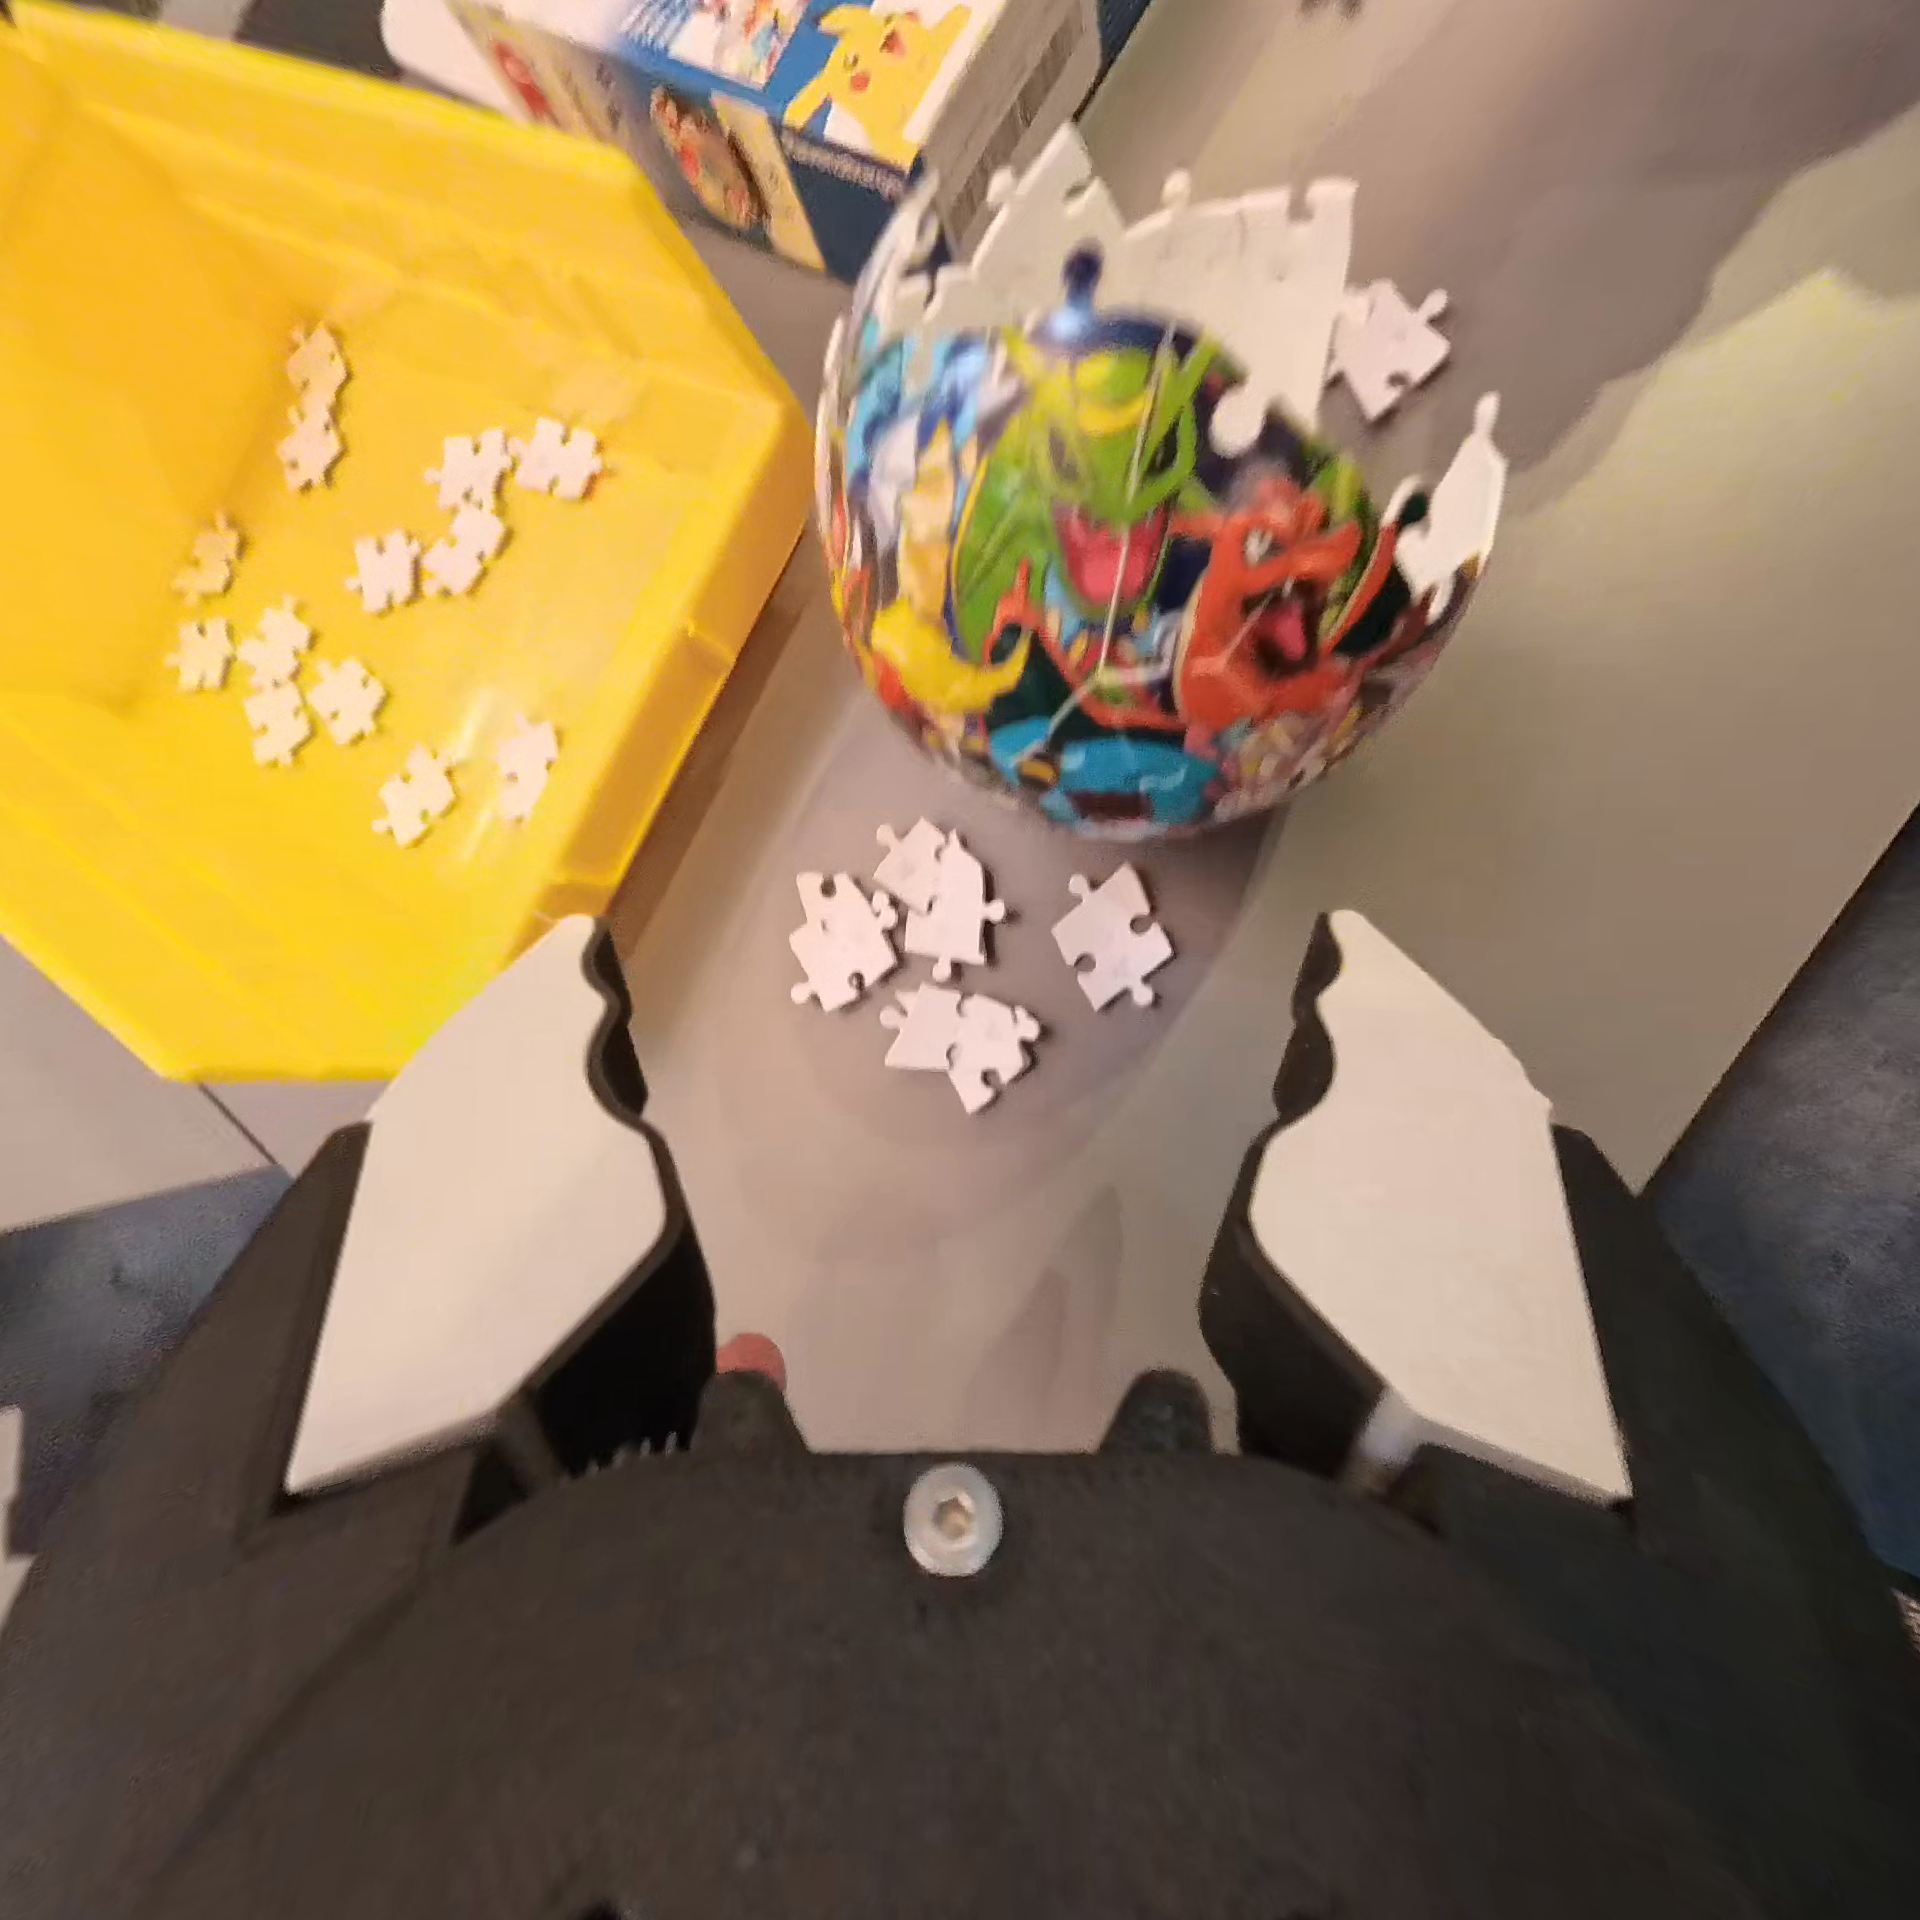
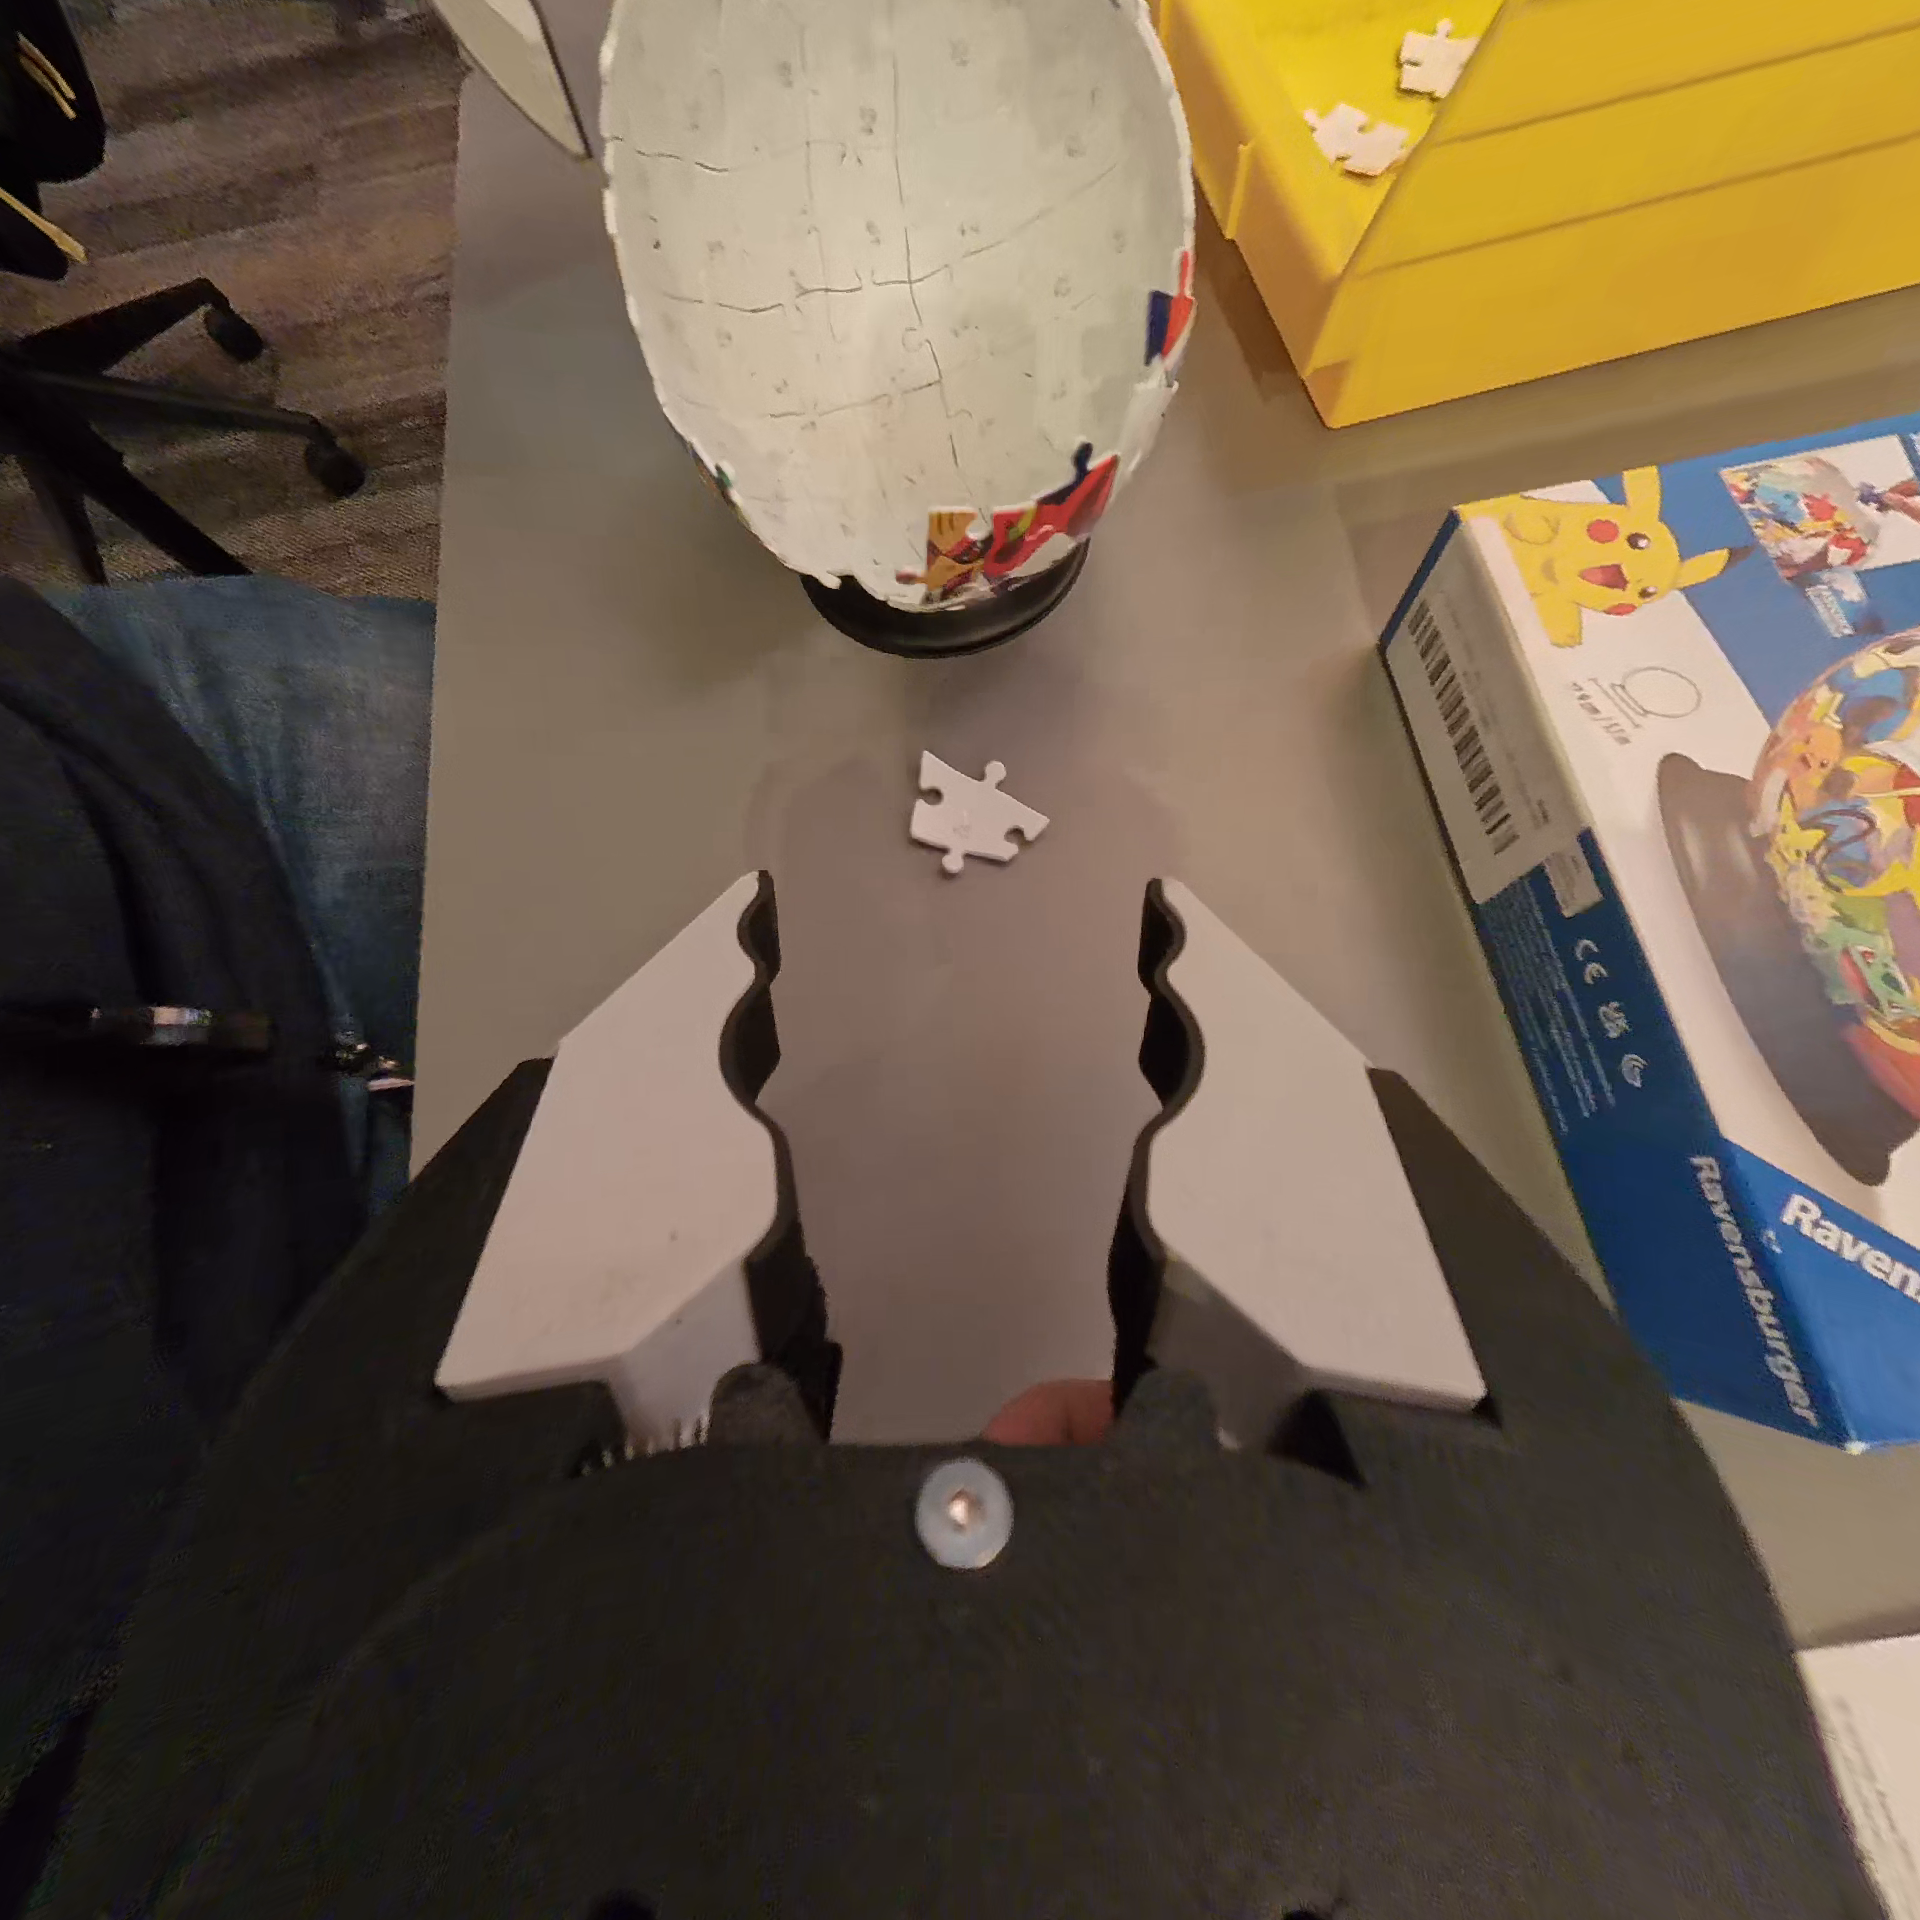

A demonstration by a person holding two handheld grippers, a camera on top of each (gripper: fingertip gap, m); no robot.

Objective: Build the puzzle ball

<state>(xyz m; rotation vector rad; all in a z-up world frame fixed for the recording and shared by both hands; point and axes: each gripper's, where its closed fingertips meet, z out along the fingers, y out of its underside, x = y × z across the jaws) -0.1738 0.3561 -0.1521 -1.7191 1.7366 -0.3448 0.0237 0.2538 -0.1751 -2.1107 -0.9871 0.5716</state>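
Partly built puzzle ball (image 2: 894, 270) on stand, opening facing up

Office: swivel chair base (image 2: 177, 405), carpet (image 2: 270, 156)

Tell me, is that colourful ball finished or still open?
Still open. The puzzle ball has a jagged gap on top, its white inside shows, and loose pieces lie on the table.

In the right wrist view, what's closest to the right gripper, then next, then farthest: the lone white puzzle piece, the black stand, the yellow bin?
1. Lone white puzzle piece, just ahead of the right gripper.
2. Black stand, under the ball.
3. Yellow plastic bin, far right.
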